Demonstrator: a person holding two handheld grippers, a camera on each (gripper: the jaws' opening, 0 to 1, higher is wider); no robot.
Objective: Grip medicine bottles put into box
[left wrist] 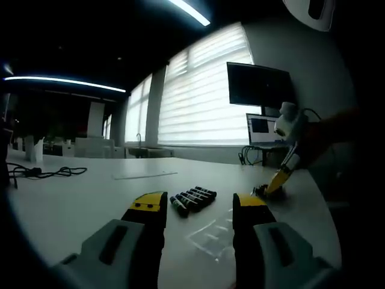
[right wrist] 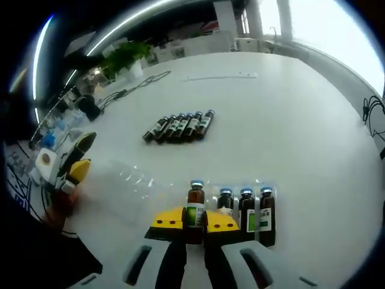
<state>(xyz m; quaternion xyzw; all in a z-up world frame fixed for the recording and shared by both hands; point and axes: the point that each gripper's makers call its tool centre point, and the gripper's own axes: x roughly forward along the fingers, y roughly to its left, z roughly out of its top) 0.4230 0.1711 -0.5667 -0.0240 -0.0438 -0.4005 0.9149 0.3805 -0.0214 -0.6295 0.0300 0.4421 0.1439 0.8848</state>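
Several dark medicine bottles (right wrist: 179,126) lie in a row on the white table (right wrist: 289,120); the same row of bottles (left wrist: 192,199) lies just beyond my left gripper (left wrist: 198,203), which is open and holds nothing. My right gripper (right wrist: 194,221) is shut on a brown blue-capped bottle (right wrist: 195,205), held upright at the left end of a clear box (right wrist: 269,186). Three more bottles (right wrist: 246,208) stand in that box. In the left gripper view, the right gripper (left wrist: 278,180) reaches down at the right. In the right gripper view, the left gripper (right wrist: 72,164) is at the left.
A clear plastic tray piece (right wrist: 129,180) lies between the box and the left gripper; the same clear plastic tray piece (left wrist: 210,235) shows between the left jaws. A monitor (left wrist: 258,87) and a laptop screen (left wrist: 260,127) stand by the window. A black cable (left wrist: 48,173) lies far left.
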